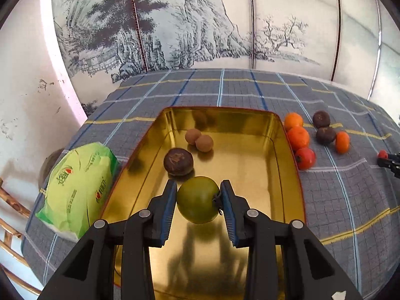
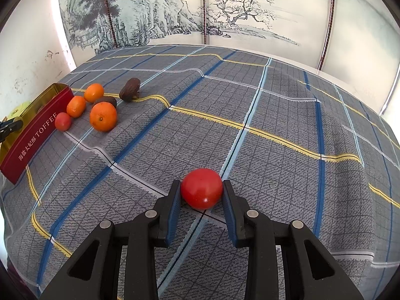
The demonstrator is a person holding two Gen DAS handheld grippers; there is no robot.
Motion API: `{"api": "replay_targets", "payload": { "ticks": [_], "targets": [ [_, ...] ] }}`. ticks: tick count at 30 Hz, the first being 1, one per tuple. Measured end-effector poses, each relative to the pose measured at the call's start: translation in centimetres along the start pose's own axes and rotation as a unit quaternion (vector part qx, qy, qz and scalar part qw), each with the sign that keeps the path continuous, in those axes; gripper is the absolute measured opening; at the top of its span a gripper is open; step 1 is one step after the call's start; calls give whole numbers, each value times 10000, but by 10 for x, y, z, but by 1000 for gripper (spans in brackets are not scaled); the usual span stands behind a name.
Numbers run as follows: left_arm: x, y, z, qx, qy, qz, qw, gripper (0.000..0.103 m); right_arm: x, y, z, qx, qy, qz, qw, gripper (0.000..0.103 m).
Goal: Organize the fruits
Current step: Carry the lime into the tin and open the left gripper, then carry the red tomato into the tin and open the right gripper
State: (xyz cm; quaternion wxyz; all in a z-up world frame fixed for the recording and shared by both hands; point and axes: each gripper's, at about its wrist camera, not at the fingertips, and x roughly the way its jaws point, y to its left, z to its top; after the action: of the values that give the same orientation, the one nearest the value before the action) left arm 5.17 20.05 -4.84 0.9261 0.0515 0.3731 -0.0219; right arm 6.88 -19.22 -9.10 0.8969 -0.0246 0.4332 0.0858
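My left gripper [image 1: 198,195] is shut on a green tomato [image 1: 197,200] and holds it over the gold tin [image 1: 282,175]. Inside the tin lie a dark brown fruit [image 1: 178,162] and two small tan fruits [image 1: 199,140]. My right gripper [image 2: 201,192] is shut on a red tomato [image 2: 201,191] just above the checked cloth. To the right of the tin lie orange mandarins [image 1: 298,136], a small red tomato [image 1: 305,158] and two dark fruits [image 1: 325,135]. The right wrist view shows the same group [image 2: 103,116] beside the tin's red wall [image 2: 37,132].
A green plastic packet [image 1: 77,190] lies left of the tin near the table's left edge. The grey checked cloth [image 2: 275,150] is wrinkled into ridges. A painted folding screen [image 1: 200,25] stands behind the table. A rattan chair rim [image 1: 10,215] sits at far left.
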Motion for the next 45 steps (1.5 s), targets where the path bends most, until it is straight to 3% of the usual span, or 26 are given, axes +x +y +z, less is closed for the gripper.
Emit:
{"api": "replay_targets", "payload": {
  "ticks": [13,25,30,33,35,45],
  "targets": [
    [21,15,4,-88,-42,-51,9999,32,0,2,0,-7,4,-15,10000,34],
    [13,19,3,-226,-375,-63,9990,32,1,4,1,-21,9,-35,10000,34],
    [8,22,2,-323,-544,-113,9979,47,1,4,1,-27,11,-43,10000,34],
    [2,23,2,-365,-703,-110,9968,72,1,5,1,-28,12,-46,10000,34],
    [-2,22,1,-368,-811,-66,9960,78,1,5,1,-32,13,-49,10000,34],
    [-6,25,0,-524,-945,-54,9941,80,1,7,1,-41,16,-62,10000,35]
  ]
}}
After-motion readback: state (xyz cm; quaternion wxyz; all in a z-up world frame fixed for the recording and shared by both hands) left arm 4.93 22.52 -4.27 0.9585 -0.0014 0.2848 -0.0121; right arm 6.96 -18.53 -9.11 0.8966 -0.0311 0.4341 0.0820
